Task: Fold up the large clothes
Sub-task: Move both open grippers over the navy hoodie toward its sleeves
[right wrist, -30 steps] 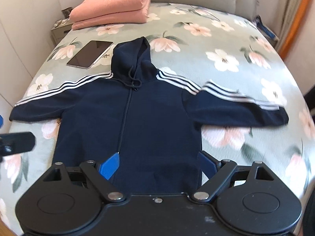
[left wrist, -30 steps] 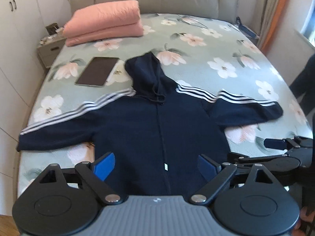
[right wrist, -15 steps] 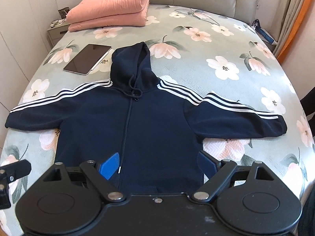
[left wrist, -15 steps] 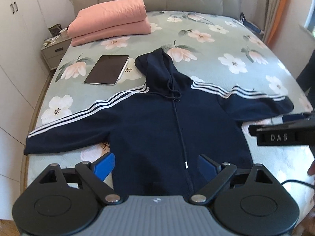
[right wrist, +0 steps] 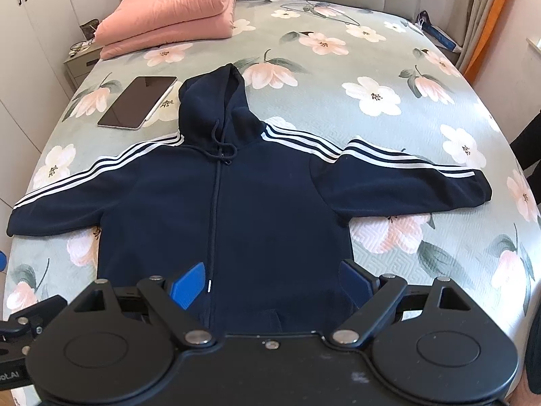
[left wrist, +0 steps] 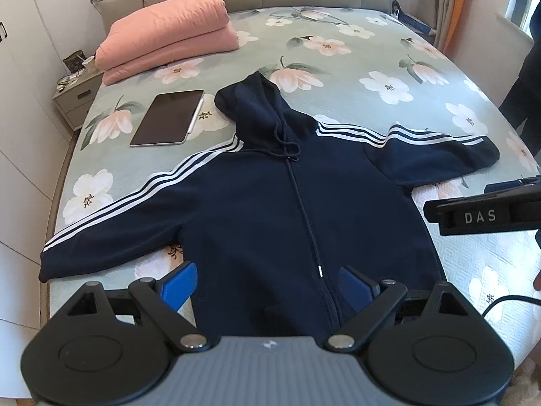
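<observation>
A navy zip hoodie (left wrist: 287, 209) with white-striped sleeves lies flat and face up on the flowered bed (left wrist: 389, 61), sleeves spread, hood toward the headboard. It also shows in the right wrist view (right wrist: 253, 203). My left gripper (left wrist: 267, 286) is open and empty above the hoodie's hem, left of the zip. My right gripper (right wrist: 274, 279) is open and empty above the hem, right of the zip. The right gripper's body shows at the right edge of the left wrist view (left wrist: 483, 213).
A dark tablet (left wrist: 167, 116) with a white pen lies left of the hood. A folded pink quilt (left wrist: 169, 39) lies by the headboard. A nightstand (left wrist: 76, 96) stands at the far left. A wire hanger (right wrist: 321, 10) lies far back. A person (left wrist: 527, 101) stands at the right.
Both grippers have pulled back and risen a little, so more of the hoodie and bed shows. The left view has swung left. The hoodie has not moved.
</observation>
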Demonstrator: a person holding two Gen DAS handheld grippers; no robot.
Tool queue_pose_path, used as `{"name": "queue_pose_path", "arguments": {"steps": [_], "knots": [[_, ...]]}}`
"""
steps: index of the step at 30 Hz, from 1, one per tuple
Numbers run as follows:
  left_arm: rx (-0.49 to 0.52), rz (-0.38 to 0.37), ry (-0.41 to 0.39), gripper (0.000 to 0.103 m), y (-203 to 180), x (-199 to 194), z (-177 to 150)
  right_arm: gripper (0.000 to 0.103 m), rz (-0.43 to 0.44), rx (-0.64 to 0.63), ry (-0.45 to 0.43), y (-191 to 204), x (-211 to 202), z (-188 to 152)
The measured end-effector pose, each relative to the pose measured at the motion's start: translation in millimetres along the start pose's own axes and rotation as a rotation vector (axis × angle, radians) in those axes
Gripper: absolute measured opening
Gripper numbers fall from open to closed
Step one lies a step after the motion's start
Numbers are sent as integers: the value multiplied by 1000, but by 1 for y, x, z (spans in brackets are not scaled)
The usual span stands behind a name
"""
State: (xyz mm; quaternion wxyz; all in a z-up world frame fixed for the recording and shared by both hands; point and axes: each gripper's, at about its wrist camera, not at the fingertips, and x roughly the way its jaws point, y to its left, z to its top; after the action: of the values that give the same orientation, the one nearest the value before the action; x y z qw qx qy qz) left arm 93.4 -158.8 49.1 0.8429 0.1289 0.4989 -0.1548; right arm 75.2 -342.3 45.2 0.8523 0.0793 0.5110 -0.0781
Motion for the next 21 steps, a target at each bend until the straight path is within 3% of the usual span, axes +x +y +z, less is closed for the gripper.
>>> {"name": "queue_pose_path", "arguments": {"steps": [21], "knots": [[-28,-1,37,93,-11,28,-14,102,15,4,50,-6,27,-18]]}}
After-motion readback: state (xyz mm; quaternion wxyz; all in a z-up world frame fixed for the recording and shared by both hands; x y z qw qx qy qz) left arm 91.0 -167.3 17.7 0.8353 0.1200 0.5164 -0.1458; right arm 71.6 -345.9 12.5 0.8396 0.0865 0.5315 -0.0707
